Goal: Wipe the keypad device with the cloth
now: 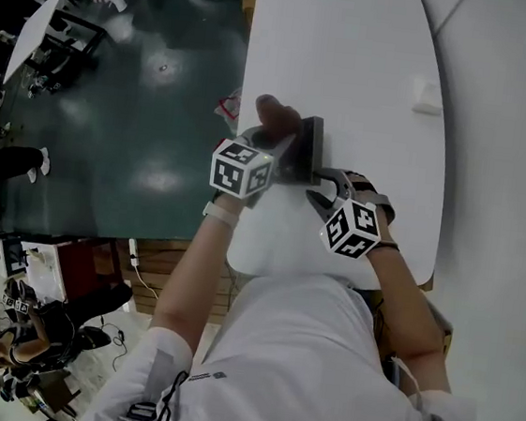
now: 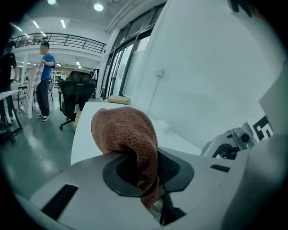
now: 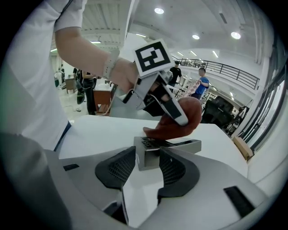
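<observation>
**Cloth on keypad, device clamped at one end**

Only the right gripper view shows the right gripper (image 3: 148,170) closed on the near end of the keypad device (image 3: 155,150). The keys face up and the long axis runs away across the white table (image 3: 99,130). The left gripper view shows the left gripper (image 2: 146,173) pinching the brown cloth (image 2: 126,132), which touches the device's top.

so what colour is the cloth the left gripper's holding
The cloth is reddish brown, with a towelling weave; it shows best in the left gripper view.
</observation>
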